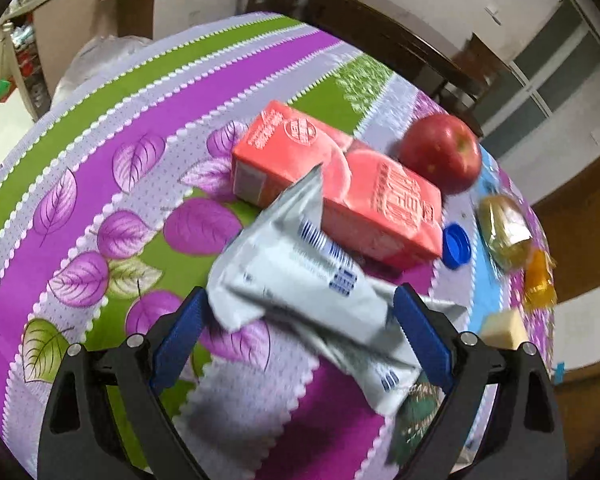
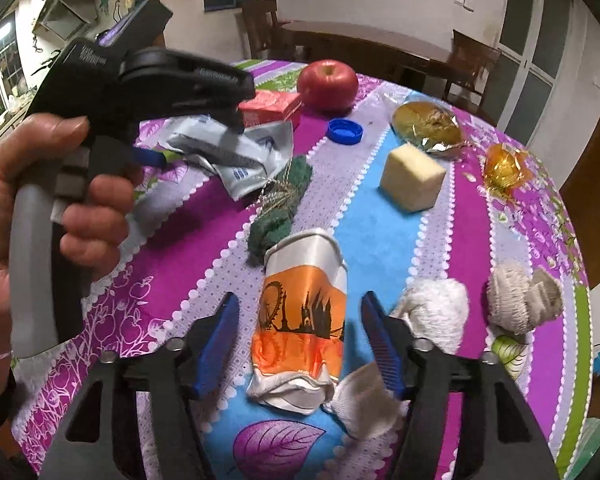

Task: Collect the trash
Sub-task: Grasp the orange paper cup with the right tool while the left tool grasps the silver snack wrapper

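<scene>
A crumpled silver wrapper (image 1: 300, 280) lies between the open fingers of my left gripper (image 1: 300, 312), leaning against a pink juice carton (image 1: 340, 184); I cannot tell if the fingers touch it. It also shows in the right wrist view (image 2: 236, 152) under the left gripper tool (image 2: 148, 80). A crushed orange and white paper cup (image 2: 300, 312) lies on the tablecloth between the open fingers of my right gripper (image 2: 300, 316). A blue bottle cap (image 2: 345, 131), a gold foil wrapper (image 2: 428, 126) and an orange candy wrapper (image 2: 504, 168) lie further back.
A red apple (image 2: 327, 85), a pale yellow block (image 2: 412, 178), a green scrubber (image 2: 284, 200) and white cloth balls (image 2: 516, 300) lie on the purple and green tablecloth (image 1: 60, 160). Wooden chairs and a table (image 2: 380, 44) stand behind.
</scene>
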